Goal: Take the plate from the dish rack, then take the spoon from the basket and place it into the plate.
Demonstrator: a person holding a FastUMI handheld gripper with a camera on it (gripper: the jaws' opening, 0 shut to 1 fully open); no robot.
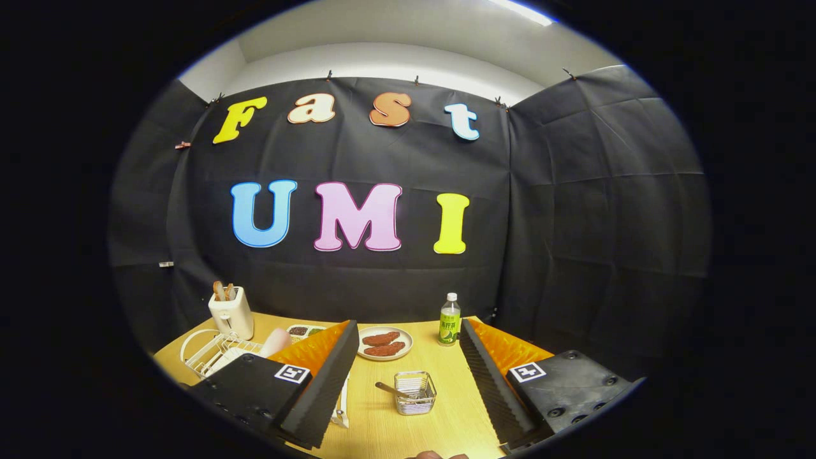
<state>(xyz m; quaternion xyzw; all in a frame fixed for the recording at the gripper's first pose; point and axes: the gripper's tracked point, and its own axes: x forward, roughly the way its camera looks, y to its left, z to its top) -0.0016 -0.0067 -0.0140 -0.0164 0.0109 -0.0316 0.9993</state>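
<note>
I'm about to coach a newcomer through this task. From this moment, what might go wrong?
1. The white wire dish rack sits off to the side, partly hidden behind one finger of the open gripper, so lining up on the plate may be awkward.
2. The small wire mesh basket looks light; pulling out the metal spoon might tip or drag it.
3. The green-labelled plastic bottle and the round plate of brown food stand just beyond; a wide swing could knock them.
</note>
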